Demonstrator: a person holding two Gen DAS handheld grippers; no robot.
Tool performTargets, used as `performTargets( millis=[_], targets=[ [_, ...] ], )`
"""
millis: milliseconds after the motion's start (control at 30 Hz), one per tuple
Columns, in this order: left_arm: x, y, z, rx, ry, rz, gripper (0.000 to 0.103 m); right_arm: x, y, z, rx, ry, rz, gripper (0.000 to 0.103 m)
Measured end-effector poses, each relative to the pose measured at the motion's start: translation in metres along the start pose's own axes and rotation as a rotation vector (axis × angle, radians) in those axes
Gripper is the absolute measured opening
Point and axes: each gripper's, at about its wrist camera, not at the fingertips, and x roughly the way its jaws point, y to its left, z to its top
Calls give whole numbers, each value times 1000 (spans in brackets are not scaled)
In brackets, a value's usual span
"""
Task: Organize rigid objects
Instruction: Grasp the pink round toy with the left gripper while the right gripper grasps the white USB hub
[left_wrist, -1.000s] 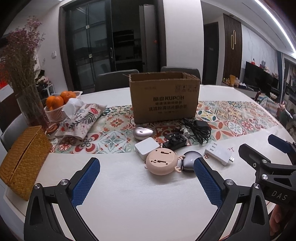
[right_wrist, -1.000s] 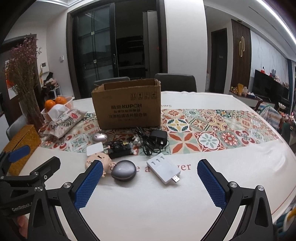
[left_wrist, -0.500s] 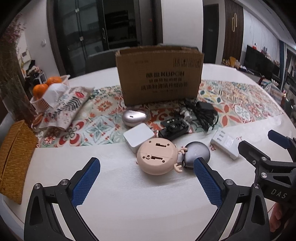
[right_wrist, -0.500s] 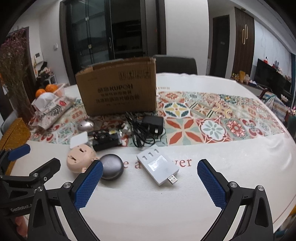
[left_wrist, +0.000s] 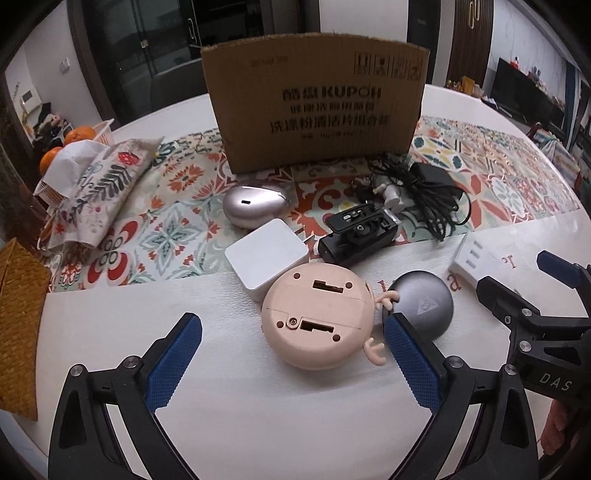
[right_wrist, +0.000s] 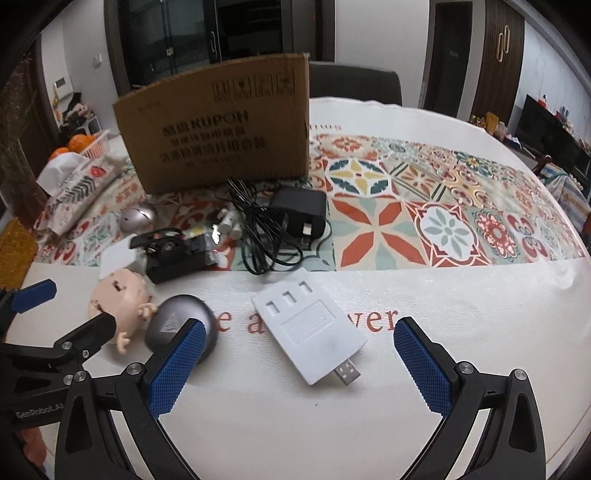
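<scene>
The pink round gadget (left_wrist: 317, 317) lies flat side up on the white table (left_wrist: 184, 295), showing two slots, screws and small antler-like nubs at its edge. It sits in front of the cardboard box (left_wrist: 314, 107), touching a white square block (left_wrist: 266, 254) and a grey disc (left_wrist: 424, 302). A white USB hub (right_wrist: 310, 328) lies to the disc's right. The left gripper (left_wrist: 291, 362) and the right gripper (right_wrist: 299, 362) both stand wide apart, holding nothing.
</scene>
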Motion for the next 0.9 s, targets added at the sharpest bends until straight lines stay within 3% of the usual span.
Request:
performTargets(
  millis=[400, 500, 633, 900],
  targets=[
    [22, 3, 3, -9, 61, -34, 98, 28, -1, 3, -19, 71, -4, 102],
    [27, 4, 4, -12, 68, -48, 93, 32, 0, 5, -16, 74, 0, 101],
    [34, 3, 5, -16, 90, -73, 83, 37, -1, 6, -17, 81, 1, 96],
    [43, 2, 1, -20, 107, -91, 74, 46, -1, 3, -22, 93, -1, 80]
  ],
)
